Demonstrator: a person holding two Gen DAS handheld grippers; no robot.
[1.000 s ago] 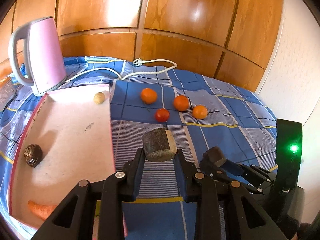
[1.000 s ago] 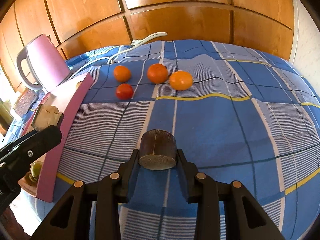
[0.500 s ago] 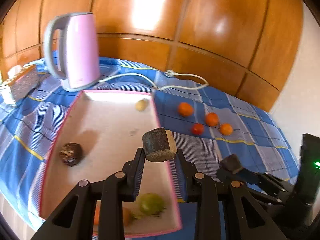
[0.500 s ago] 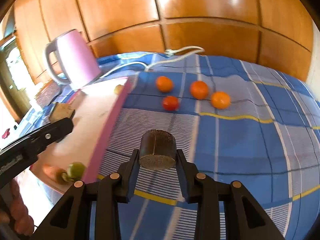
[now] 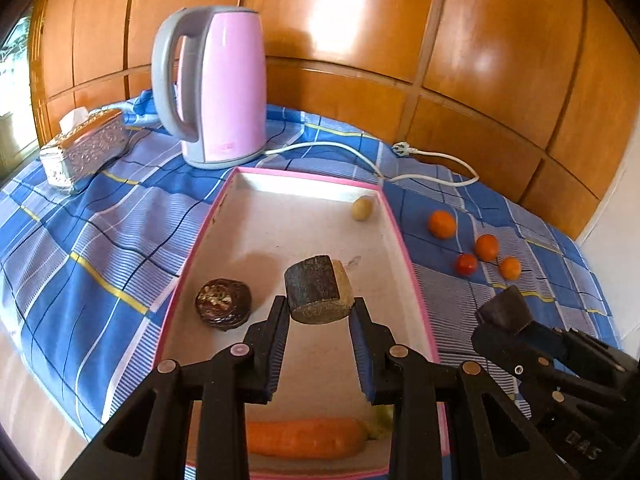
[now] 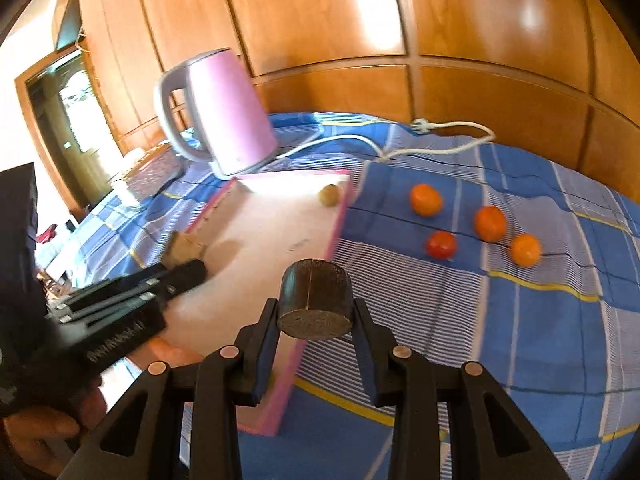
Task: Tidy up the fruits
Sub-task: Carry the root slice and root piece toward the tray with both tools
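Both claws, left (image 5: 319,312) and right (image 6: 314,312), pinch brown blocks. I risk snagging the pink tray (image 5: 404,240) rim under my right claw, spilling it.

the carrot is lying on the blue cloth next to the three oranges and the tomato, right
Not quite. The carrot lies inside the pink tray, at its near end, as the left wrist view shows. The three oranges and the tomato do sit on the blue cloth.

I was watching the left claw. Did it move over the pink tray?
Yes. The left gripper swung left, from above the blue cloth to over the pink tray, judged against the kettle.
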